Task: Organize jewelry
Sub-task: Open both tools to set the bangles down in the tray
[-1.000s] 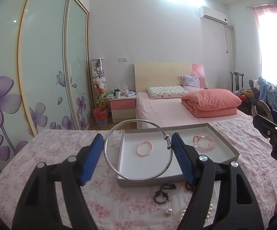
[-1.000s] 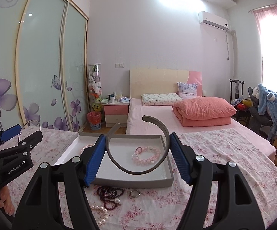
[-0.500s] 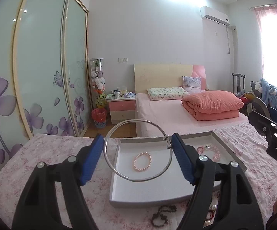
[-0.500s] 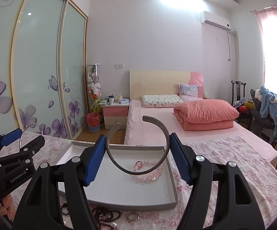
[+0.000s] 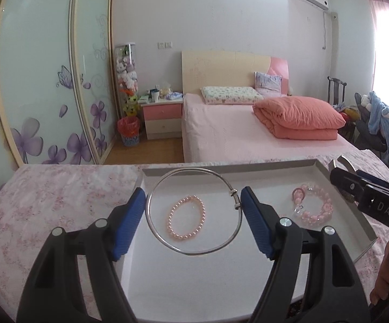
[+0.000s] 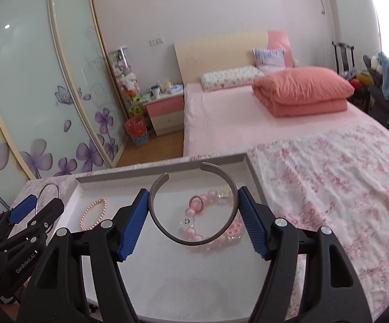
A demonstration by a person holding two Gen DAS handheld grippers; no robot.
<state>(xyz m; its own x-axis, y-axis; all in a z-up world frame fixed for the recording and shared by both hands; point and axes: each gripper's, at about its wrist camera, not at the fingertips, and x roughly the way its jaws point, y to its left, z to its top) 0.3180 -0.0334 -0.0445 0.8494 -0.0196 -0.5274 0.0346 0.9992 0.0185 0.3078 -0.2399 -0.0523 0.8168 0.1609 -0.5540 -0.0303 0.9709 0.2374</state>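
- A thin silver bangle [image 5: 194, 211], a full round hoop of polished wire with a small sliding knot at its right side, is clamped between the blue pads of the left gripper [image 5: 193, 223] at the centre of the left wrist view; the pads press on its two sides.
- A wider grey cuff bangle [image 6: 194, 210], flat-banded, matt and open at the top with a gap between its two ends, is clamped in the same way between the blue pads of the right gripper [image 6: 194, 222] at the centre of the right wrist view.
- Both bangles are held above the white floor of a shallow grey-rimmed tray [image 5: 275, 163], which fills the lower middle of both frames and rests on a pink floral cloth [image 5: 60, 188].
- A small bracelet of pale pink pearls [image 5: 186, 220], a closed oval of even beads, is seen lying flat on the tray floor, framed by the silver hoop in the left wrist view.
- A chunkier bracelet of large glossy pink beads [image 5: 312, 207], with clear charms and a pink ring, lies on the tray floor toward the right of the left wrist view, well apart from the pearls.
- The right gripper is also seen at the right edge of the left wrist view, and the left gripper at the lower left of the right wrist view.
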